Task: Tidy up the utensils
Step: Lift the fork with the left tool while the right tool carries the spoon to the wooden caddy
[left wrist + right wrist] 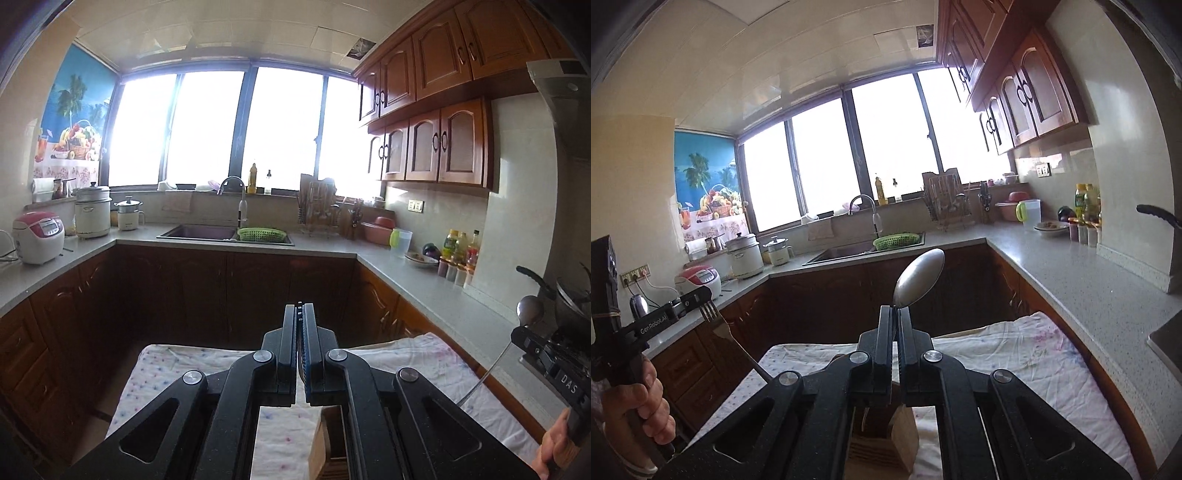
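My right gripper [895, 312] is shut on a metal spoon [918, 277], bowl up, held above the cloth-covered table [1015, 354]. In the left wrist view the spoon [530, 310] and right gripper [521, 334] show at the right edge. My left gripper [300, 308] has its jaws closed. The right wrist view shows it [698, 295] at the left, shut on a metal fork [718, 323] with tines up and handle slanting down. A wooden utensil holder [897, 439] stands on the cloth below both grippers; it also shows in the left wrist view [325, 446].
A U-shaped counter [424, 280] surrounds the table, with a sink [199, 232], green basket [260, 234], rice cooker [37, 236], pots, dish rack [319, 214], bottles [460, 247] and a wok [565, 295] on the right. Dark cabinets stand below.
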{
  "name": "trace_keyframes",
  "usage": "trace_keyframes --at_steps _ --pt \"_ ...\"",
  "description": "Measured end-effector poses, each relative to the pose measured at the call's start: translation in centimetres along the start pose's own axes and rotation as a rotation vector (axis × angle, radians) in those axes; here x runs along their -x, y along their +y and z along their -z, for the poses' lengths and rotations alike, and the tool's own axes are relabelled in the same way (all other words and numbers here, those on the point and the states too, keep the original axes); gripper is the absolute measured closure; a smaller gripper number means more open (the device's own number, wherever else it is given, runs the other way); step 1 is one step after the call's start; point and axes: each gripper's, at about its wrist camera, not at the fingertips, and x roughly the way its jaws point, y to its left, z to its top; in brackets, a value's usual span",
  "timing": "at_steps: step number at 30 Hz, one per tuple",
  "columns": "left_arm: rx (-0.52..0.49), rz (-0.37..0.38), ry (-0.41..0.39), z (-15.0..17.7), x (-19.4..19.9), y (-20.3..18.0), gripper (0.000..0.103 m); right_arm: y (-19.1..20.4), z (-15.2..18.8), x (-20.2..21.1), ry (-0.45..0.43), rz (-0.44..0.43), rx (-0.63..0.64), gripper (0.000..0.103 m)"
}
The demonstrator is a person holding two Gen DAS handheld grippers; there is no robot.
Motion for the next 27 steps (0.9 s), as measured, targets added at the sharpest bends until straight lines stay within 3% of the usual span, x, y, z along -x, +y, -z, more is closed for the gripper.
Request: trace_keyframes --at_steps 10,15,21,27 --pt "-0.101 0.007 0.136 5.8 -8.7 -4.9 0.102 0.1 6.4 -6.3 0.130 0.003 0.060 0.101" --pt "-0.111 0.033 0.175 6.3 -11.8 -5.3 0.101 -0.3 8.6 -7.8 0.215 -0.035 0.044 0.101" --pt "-0.107 0.037 0.180 5.1 -11.5 -3.9 0.101 -0.6 8.5 -8.1 0.225 -0.036 0.037 0.101" --pt "-0.086 0.040 0.184 5.0 -8.7 -1.1 0.100 -0.6 8.2 -8.3 0.236 -0.037 0.029 0.100"
